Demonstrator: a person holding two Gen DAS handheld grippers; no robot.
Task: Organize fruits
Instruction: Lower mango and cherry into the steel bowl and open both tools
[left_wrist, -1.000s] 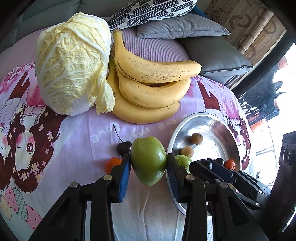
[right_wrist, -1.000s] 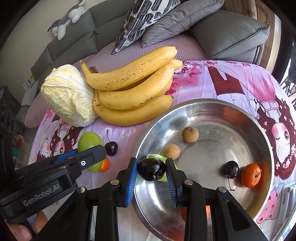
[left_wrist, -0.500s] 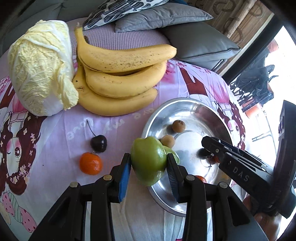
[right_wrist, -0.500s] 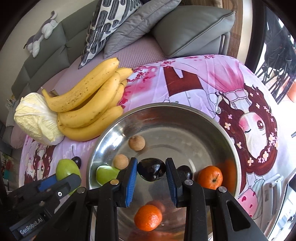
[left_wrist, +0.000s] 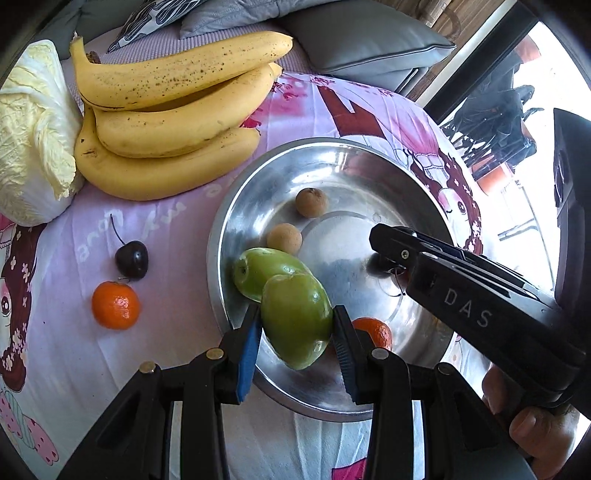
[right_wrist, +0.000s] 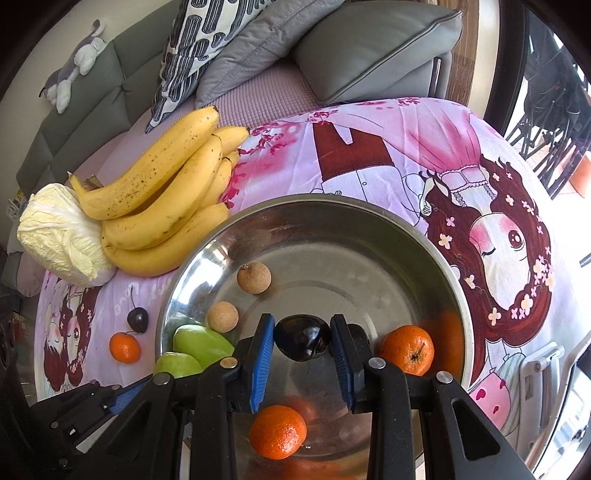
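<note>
My left gripper (left_wrist: 297, 332) is shut on a green fruit (left_wrist: 295, 325) and holds it over the near left part of the steel bowl (left_wrist: 332, 155). My right gripper (right_wrist: 302, 341) is shut on a dark cherry (right_wrist: 302, 341) above the bowl's middle (right_wrist: 332, 206). The bowl holds another green fruit (left_wrist: 262, 269), two brown longans (left_wrist: 312, 202), two oranges (right_wrist: 408, 349) and a dark cherry half hidden behind my right finger. A cherry (left_wrist: 132, 258) and an orange (left_wrist: 115, 304) lie on the cloth left of the bowl.
A bunch of bananas (left_wrist: 173, 110) and a napa cabbage (left_wrist: 29, 136) lie behind and left of the bowl. Grey sofa cushions (right_wrist: 369, 48) stand beyond the table. The table's edge drops off at the right.
Both grippers moved right over the bowl. The left gripper carried the green fruit from above the cloth to above the bowl's left side; the right carried its cherry to the bowl's middle.
</note>
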